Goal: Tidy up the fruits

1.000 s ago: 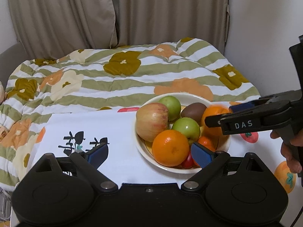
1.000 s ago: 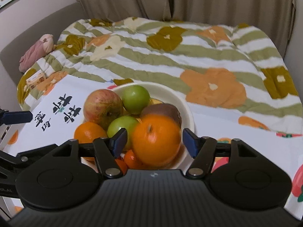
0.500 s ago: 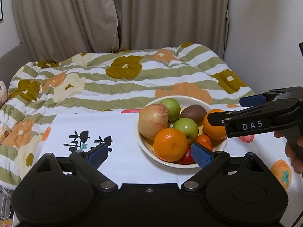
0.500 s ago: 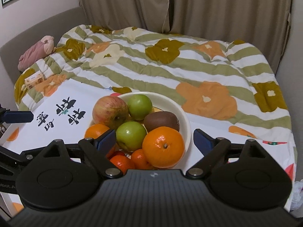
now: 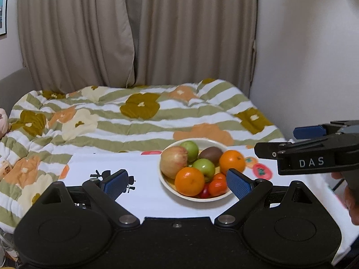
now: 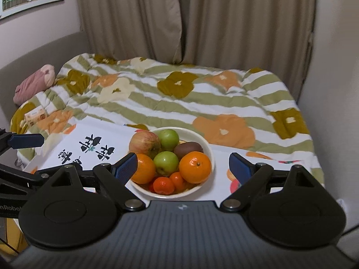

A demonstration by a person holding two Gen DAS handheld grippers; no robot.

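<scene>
Beside the bowl (image 5: 197,198), only left view shows fingers (image 5: 352,204), blurry.

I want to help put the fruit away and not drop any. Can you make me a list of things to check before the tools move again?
1. Right tool open and holding nothing: ok.
2. Left tool open and holding nothing: ok.
3. All fruit inside the bowl, none loose on the white cloth: ok.
4. Big orange on top and easy to reach: ok.
5. Small red fruit free to grab: not ok, it sits low, wedged under the oranges.
6. A place to sort the fruit into: cannot tell, no other dish is in view.
</scene>
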